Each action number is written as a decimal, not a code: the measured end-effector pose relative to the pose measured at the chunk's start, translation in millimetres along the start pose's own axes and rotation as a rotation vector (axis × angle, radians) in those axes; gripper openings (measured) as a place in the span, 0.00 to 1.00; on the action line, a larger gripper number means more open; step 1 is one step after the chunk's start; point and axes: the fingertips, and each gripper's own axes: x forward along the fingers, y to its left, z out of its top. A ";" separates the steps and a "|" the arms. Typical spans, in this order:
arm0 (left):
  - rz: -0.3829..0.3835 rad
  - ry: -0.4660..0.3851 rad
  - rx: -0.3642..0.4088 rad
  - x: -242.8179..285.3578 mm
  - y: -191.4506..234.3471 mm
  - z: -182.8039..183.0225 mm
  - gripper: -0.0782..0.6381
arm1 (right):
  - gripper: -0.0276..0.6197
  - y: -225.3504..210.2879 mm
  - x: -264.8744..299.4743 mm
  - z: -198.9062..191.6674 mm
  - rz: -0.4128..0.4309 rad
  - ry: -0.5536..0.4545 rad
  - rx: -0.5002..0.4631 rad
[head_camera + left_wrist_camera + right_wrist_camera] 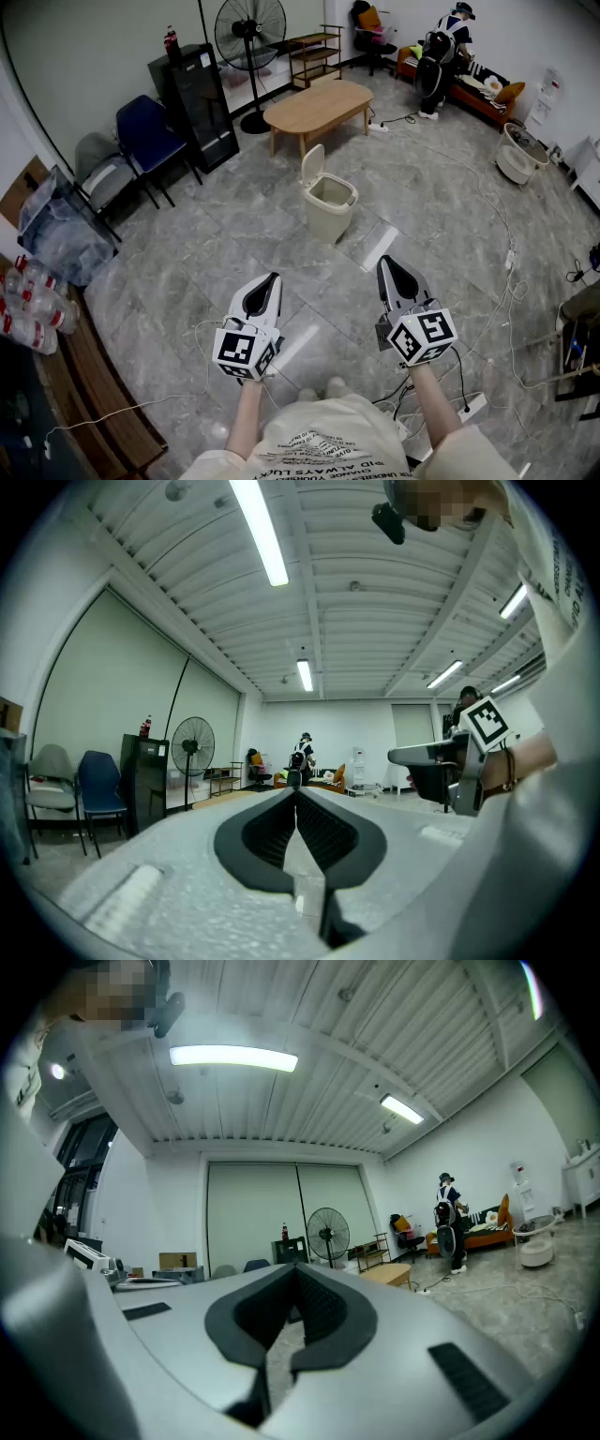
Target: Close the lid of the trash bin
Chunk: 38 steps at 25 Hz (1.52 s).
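**Now: bin lid up, both tongs pressed shut and empty**

Here, the oval wooden table [319, 101] serves as the marker for everything else. The beige trash bin [330, 208] stands on the grey stone-patterned floor on the near side of that table, toward the person, close to it but not touching. Its lid [312, 163] is raised and stands roughly upright on the edge of the bin that faces the table, so the mouth of the bin is uncovered.

Farther from the table than the bin, and well apart from the bin itself, the person holds the two tools side by side. The left gripper [273, 277] points toward the table; its own view shows the dark ribbed pads meeting at the tips with nothing between them. The right gripper [384, 261] points the same way, and its view likewise shows the pads pressed together at the tips on nothing. Neither tool touches the bin or the lid.

Behind the table and to its left stands a black pedestal fan [249, 33]. Left of the table is a black cabinet [197, 103], and farther left again a blue chair [145, 136]. Beyond the table to the right, another person [441, 56] stands beside an orange sofa [478, 94].
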 end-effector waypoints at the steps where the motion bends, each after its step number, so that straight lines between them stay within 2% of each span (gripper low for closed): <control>1: 0.001 0.003 0.002 2.2 -1.2 -0.5 0.14 | 0.05 -2.3 0.5 0.1 0.002 0.001 0.000; 8: 0.009 0.014 0.028 15.1 -14.8 -4.1 0.14 | 0.05 -19.1 -2.9 -0.3 0.019 -0.005 0.007; 20: 0.005 0.024 -0.008 53.0 -36.6 -10.3 0.15 | 0.05 -58.7 -5.6 4.3 0.059 -0.025 0.012; 23: 0.004 0.020 -0.035 62.8 -42.5 -13.2 0.29 | 0.05 -66.7 -7.5 3.3 0.069 -0.029 0.013; 26: 0.009 0.025 -0.032 72.3 -45.8 -16.5 0.36 | 0.05 -75.5 -5.8 -0.4 0.071 -0.030 0.027; 29: 0.007 0.040 -0.040 80.9 -47.6 -19.5 0.48 | 0.05 -82.9 -5.4 -4.5 0.071 -0.022 0.043; 32: -0.007 0.053 -0.026 91.4 -49.7 -20.4 0.50 | 0.05 -91.8 -1.1 -8.2 0.070 -0.015 0.056; 38: 0.035 0.053 -0.021 112.8 -28.2 -28.0 0.54 | 0.05 -110.7 21.3 -21.6 0.048 0.008 0.080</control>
